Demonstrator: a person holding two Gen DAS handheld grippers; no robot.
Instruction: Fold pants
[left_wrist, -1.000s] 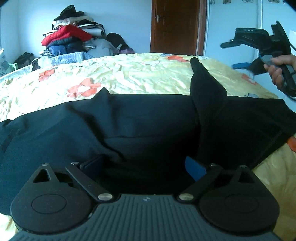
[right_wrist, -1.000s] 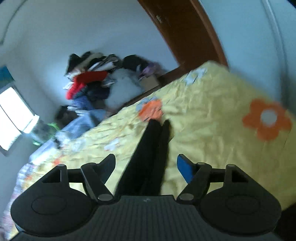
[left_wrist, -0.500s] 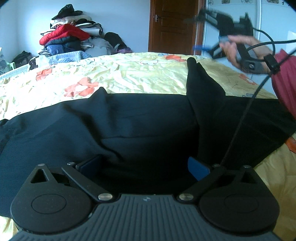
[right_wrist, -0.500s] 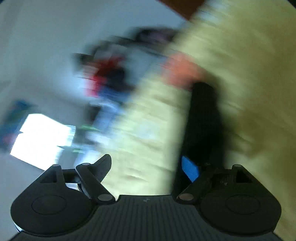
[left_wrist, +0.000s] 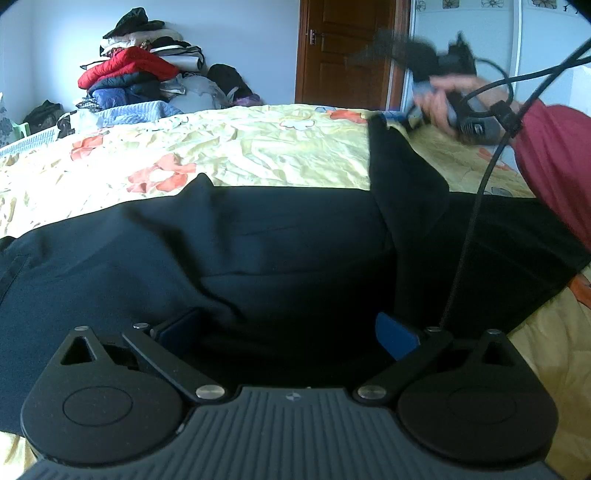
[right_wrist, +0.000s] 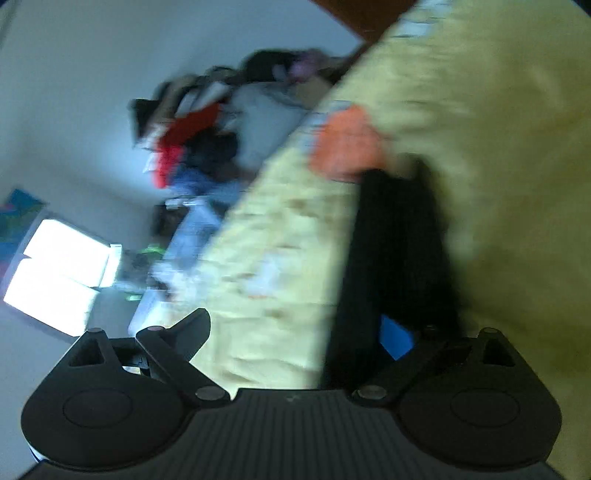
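Observation:
Dark navy pants (left_wrist: 258, 251) lie spread across the yellow flowered bedspread (left_wrist: 240, 147), with one leg (left_wrist: 399, 173) folded up and pointing to the far side. My left gripper (left_wrist: 286, 332) is open, low over the near edge of the pants, fabric between its fingers. My right gripper (right_wrist: 295, 332) is open and tilted above the tip of that leg (right_wrist: 399, 236); the view is blurred. In the left wrist view the right gripper (left_wrist: 436, 70) and the hand holding it hover at the far right, by the leg's end.
A pile of clothes (left_wrist: 140, 74) sits beyond the bed at the back left. A brown door (left_wrist: 347, 51) and a white wardrobe (left_wrist: 480, 22) stand behind. A black cable (left_wrist: 476, 199) hangs across the right side. A bright window (right_wrist: 55, 280) shows in the right wrist view.
The right gripper has swung from high at the right down toward the end of the folded leg, tilting as it goes. The left gripper has stayed put.

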